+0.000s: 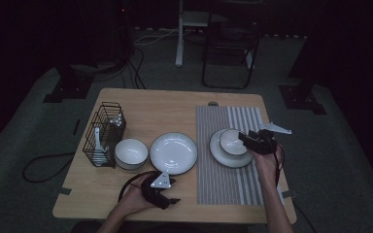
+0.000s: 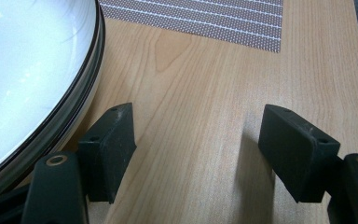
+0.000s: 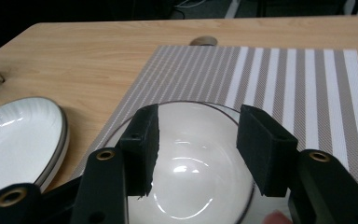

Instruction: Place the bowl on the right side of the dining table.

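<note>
A white bowl [image 1: 232, 141] with a dark rim sits on a small plate [image 1: 223, 158] on the striped placemat [image 1: 223, 179]. My right gripper [image 1: 245, 139] hovers at the bowl's right side. In the right gripper view its jaws [image 3: 198, 140] stand apart just above the bowl [image 3: 200, 182], and the pads touch nothing. My left gripper [image 1: 175, 191] rests near the table's front edge, below a larger white plate [image 1: 173, 153]. Its jaws [image 2: 198, 144] are wide open over bare wood, with the plate's rim [image 2: 86, 88] just to their left.
A second white bowl [image 1: 131, 153] stands left of the large plate. A black wire rack [image 1: 104, 133] with white utensils is at the far left. The placemat [image 3: 284, 79] runs to the table's back edge. A chair and cables lie beyond the table.
</note>
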{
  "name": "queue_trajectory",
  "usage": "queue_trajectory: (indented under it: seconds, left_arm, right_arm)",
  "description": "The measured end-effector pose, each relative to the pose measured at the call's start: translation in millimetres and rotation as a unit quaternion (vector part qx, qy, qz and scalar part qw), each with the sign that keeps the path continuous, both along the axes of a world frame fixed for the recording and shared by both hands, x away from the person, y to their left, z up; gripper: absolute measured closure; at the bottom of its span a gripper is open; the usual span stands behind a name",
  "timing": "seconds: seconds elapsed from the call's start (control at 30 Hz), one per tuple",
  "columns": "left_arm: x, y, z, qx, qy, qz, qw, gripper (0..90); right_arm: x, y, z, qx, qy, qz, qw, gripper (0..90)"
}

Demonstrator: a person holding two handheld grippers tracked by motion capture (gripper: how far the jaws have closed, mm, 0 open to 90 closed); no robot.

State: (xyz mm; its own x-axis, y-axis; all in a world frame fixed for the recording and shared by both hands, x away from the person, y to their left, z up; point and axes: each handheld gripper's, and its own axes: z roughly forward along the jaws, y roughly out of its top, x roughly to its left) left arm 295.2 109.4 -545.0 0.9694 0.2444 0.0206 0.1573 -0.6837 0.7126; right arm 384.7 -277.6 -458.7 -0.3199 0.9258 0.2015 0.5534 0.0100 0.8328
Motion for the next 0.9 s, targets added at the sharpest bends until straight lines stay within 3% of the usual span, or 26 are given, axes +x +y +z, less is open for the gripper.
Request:
queue_trajectory:
  seconds: [0.2,0.47,0.73,0.9]
  left_arm:
    - [-1.5,0.0,0.5,0.002,0.001,0.003,1.0000,28.0]
    - [-1.5,0.9,1.1,0.005,0.001,0.002,1.0000,28.0]
    - [-1.2,2.3,1.4,0.007,0.003,0.003,1.0000,28.5]
    - [-0.7,3.9,1.7,0.008,0.003,0.001,1.0000,28.5]
  right_arm:
    - [-7.4,17.0,3.5,-0.036,-0.016,0.036,0.9986,46.3]
    - [-13.4,30.0,9.0,-0.047,-0.033,0.065,0.9962,44.3]
    - [-19.9,48.2,9.7,-0.062,-0.047,0.107,0.9913,42.5]
    - [-21.3,59.4,3.4,-0.070,-0.060,0.135,0.9866,42.6]
